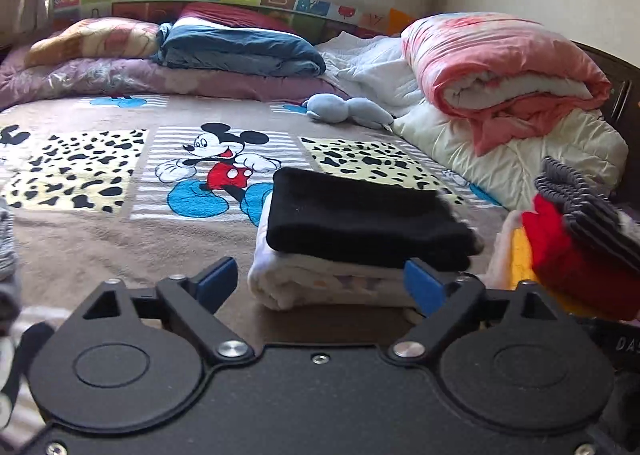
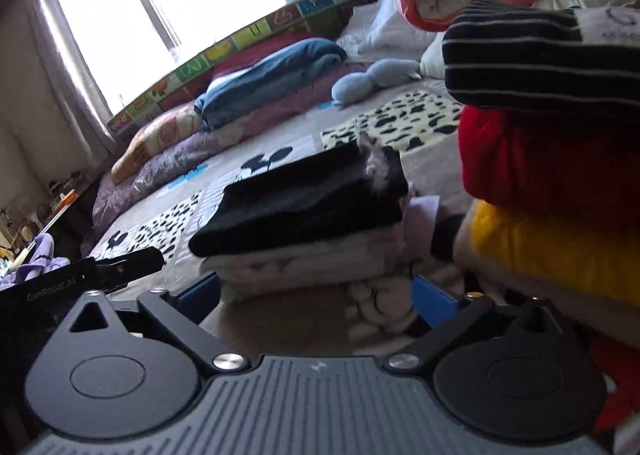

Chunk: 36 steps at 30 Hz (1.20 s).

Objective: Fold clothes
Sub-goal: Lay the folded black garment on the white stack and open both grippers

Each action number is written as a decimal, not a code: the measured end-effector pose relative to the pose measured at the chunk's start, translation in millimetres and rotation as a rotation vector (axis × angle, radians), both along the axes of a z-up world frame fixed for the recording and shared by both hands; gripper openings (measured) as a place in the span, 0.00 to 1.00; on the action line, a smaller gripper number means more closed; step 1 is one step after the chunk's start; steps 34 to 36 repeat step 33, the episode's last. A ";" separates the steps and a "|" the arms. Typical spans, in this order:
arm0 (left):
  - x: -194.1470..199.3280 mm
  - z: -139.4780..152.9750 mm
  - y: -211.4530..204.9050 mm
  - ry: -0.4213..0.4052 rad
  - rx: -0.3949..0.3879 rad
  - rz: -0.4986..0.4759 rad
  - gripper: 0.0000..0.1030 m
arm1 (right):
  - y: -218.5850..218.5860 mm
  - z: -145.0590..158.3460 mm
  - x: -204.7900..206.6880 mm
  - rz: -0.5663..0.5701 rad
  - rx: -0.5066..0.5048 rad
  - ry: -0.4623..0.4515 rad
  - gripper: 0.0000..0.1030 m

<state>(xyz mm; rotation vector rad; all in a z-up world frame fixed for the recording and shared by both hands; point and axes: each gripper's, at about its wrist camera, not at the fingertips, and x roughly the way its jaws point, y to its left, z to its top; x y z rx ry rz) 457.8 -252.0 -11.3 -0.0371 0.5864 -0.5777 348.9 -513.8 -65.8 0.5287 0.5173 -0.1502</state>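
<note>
Both grippers, the left gripper (image 1: 322,287) and the right gripper (image 2: 318,301), hang released and empty just before a folded black garment (image 1: 360,215) stacked on a white one (image 1: 320,283) on the bed (image 1: 120,239). Soft, light and floppy, it is probably best pinched at the edges. A red, yellow and striped pile (image 2: 540,159) crowds the right; quilts (image 1: 500,67) lie beyond.

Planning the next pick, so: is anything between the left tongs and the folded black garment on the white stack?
Nothing visible. The left tongs stand open right before the white stack, with the folded black garment on top; only bare bedspread lies between.
</note>
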 end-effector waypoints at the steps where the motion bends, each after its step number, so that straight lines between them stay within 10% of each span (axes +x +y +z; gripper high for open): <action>1: -7.2 8.2 -0.5 0.000 0.010 0.023 0.98 | 7.0 7.6 -1.5 0.019 -0.021 0.019 1.00; 15: -89.1 60.4 0.7 -0.089 0.205 0.085 1.00 | 40.7 82.6 -54.8 0.013 -0.191 0.115 1.00; 36: -141.1 86.1 29.8 -0.099 0.134 0.090 0.99 | 65.3 117.4 -101.5 0.011 -0.234 0.102 1.00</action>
